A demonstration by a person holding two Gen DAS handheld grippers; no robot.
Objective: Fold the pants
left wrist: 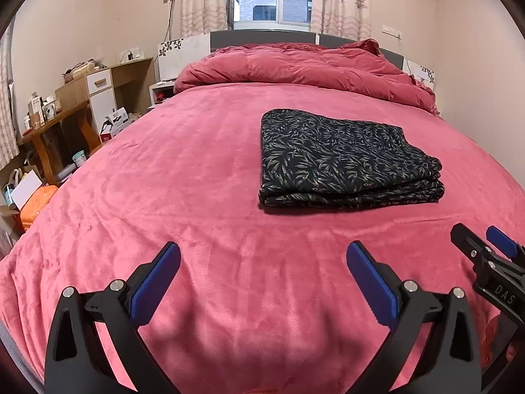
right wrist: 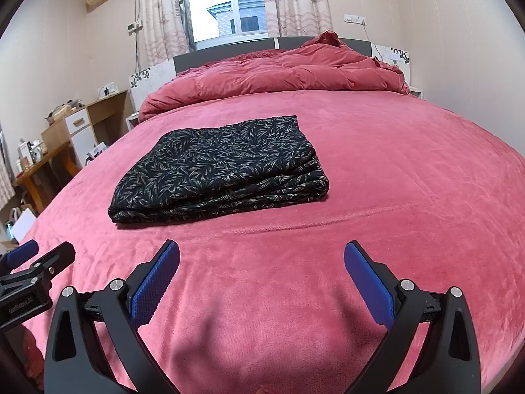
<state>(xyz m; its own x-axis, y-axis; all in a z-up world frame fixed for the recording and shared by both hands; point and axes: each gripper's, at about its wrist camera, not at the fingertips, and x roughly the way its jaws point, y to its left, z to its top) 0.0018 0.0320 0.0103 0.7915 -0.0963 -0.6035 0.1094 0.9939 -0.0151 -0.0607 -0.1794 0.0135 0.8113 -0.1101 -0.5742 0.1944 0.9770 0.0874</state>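
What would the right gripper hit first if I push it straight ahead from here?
Probably bare pink bedspread: the open right gripper points past the right end of the folded pants. Depth is unclear; it might clip their near right corner.

The left claw (left wrist: 262, 256) and right claw (right wrist: 262, 256) hover side by side, jaws spread wide, holding nothing.

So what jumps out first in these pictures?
The dark leaf-print pants, folded into a neat stack, lie in the middle of the pink bed cover. In front, the left gripper and right gripper hover open, empty. A rumpled red duvet lies by the headboard.
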